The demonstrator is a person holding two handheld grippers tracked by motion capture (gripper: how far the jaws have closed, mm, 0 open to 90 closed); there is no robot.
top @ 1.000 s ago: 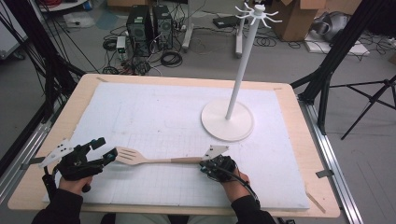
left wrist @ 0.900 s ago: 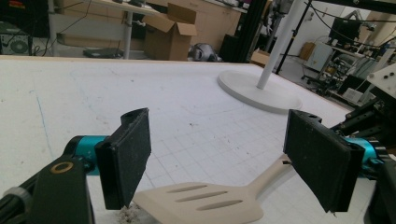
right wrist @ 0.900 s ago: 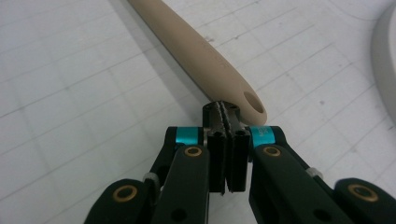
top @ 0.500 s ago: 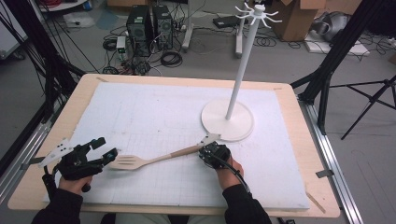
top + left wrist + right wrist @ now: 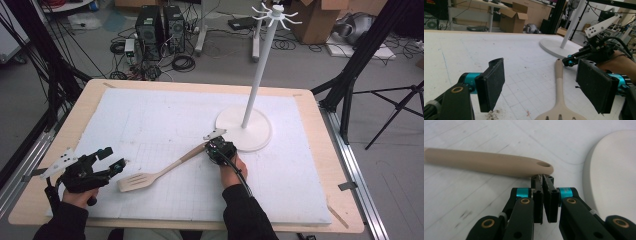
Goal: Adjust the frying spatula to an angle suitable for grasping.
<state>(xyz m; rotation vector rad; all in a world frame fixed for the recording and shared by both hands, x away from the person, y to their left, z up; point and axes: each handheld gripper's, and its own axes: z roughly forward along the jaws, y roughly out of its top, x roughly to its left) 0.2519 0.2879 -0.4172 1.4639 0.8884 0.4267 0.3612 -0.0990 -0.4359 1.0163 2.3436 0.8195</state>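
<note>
A beige slotted spatula lies slantwise on the white mat, head toward my left gripper and handle end toward the stand. My right gripper is shut with nothing between its jaws. In the right gripper view its tips rest against the holed end of the spatula handle. My left gripper stands open just left of the spatula head. In the left gripper view the spatula lies on the mat between and beyond the two wide pads, untouched, with the right gripper at its far end.
A white stand with hooks on top rises from a round base just beyond the right gripper; the base's edge is close on the right. The white mat covers the wooden table. Cables and boxes lie on the floor behind.
The right gripper has moved away from the person toward the stand's base. The spatula's handle end swung with it, so the spatula went from level to slanted. The left gripper stayed put.
</note>
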